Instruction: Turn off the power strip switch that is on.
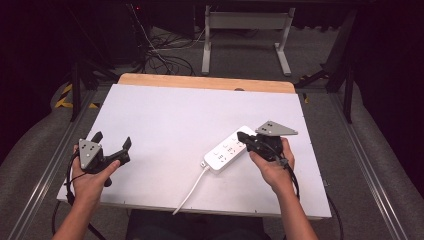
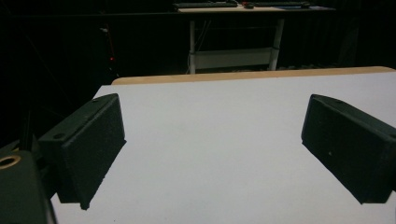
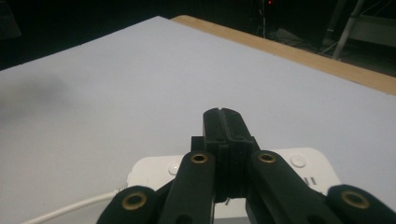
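White table (image 1: pixel 165 115), bare apart from a white power strip (image 1: pixel 225 150) right of centre near the front edge, cord (image 1: pixel 192 187) trailing off the near side. Right gripper (image 1: pixel 243 136) jaws pressed together, empty, resting over the strip's far end. Left gripper (image 1: pixel 111 142) spread wide, empty, near-left. Risk: closed jaws could shove the strip; trailing cord may snag.
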`<state>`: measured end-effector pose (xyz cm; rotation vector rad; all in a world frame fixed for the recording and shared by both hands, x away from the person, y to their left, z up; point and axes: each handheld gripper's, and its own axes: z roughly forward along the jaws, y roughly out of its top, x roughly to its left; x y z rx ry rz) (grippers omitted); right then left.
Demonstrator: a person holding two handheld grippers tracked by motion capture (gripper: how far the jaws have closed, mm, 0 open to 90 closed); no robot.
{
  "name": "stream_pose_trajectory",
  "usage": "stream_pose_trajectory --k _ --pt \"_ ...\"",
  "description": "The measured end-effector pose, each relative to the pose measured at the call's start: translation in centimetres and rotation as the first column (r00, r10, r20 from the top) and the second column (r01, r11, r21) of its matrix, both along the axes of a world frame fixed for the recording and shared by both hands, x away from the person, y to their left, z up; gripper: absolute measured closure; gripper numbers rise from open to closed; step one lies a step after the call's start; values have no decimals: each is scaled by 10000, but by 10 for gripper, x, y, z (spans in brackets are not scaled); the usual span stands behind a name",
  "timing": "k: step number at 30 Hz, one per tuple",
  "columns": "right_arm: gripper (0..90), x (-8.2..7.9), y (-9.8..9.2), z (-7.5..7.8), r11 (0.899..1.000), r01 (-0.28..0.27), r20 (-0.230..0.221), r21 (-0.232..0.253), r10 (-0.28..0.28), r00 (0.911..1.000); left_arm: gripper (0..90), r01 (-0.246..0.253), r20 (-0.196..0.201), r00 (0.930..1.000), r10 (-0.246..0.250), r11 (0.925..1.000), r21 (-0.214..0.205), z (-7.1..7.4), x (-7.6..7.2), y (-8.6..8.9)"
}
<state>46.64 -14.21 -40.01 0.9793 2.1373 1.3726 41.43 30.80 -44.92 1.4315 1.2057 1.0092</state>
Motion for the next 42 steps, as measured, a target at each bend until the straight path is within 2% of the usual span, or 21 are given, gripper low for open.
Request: stream_pose_trajectory --k 5,14,20,26,35,38,42 --pt "900 3 16 -7 9982 -347 -331 -496 330 9989 66 49 -8 10000 -49 10000 47 0 -1 0" --pt "900 9 30 -17 9940 -705 -694 -838 647 9955 64 24 -41 10000 -24 10000 31 0 -1 1" --pt "900 13 50 -29 9840 -1060 -967 -1431 927 9910 64 52 -53 10000 -52 10000 84 -1 -1 0" --pt "900 20 57 -45 9771 -1170 -1407 -1774 925 9857 65 41 -54 10000 -41 10000 72 -1 -1 0" --pt "900 25 61 -54 9767 -1213 -1616 -1772 927 9825 65 29 -128 9999 -28 10000 72 -2 -5 3" --pt "900 27 63 -59 9743 -1158 -1669 -1930 837 9824 65 12 -108 9999 -11 10000 70 -2 -6 3" --pt "900 28 62 -61 9780 -1038 -1488 -1811 771 9859 66 -7 -124 9999 8 10000 54 -2 -7 4"
